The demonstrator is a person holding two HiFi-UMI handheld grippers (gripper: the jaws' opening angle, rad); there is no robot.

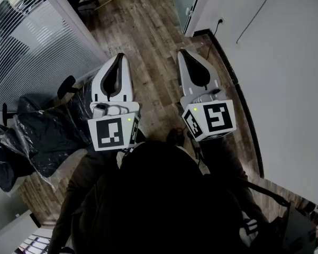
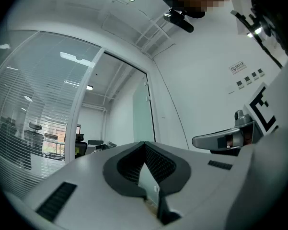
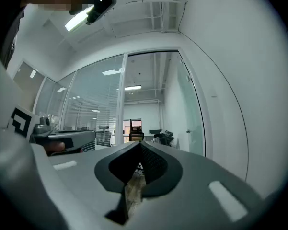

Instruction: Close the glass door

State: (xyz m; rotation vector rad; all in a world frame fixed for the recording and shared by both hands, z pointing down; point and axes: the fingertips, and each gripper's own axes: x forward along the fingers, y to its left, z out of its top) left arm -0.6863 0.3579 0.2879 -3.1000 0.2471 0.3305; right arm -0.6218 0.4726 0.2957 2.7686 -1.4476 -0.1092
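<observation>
Glass, pale green and frosted, made up the door (image 3: 190, 107), and it stood open, its pane swung back beside the white wall (image 1: 285, 62). The doorway next to the door was unblocked, and an office with chairs showed through it. By that showing, nothing of the task was done: the door had not been moved toward its frame, and neither tool was touching it.

The left hand-held gripper (image 1: 119, 56) was clenched on nothing, its dark pads meeting at the tips, and it was well short of the door. The right hand-held gripper (image 1: 183, 52) was likewise clenched and empty, and equally far from the door. Both pointed roughly toward the door over the wooden floor (image 1: 148, 30). A glass partition (image 1: 26, 41) with blinds ran up to the doorway on the side away from the door.

In the right gripper view a small fitting (image 3: 187, 131) on the door's edge was probably the handle, though it was too small to be sure. What was left was everything: approaching the door, catching or pushing that edge, and swinging the pane across the opening until it sat in the frame.
</observation>
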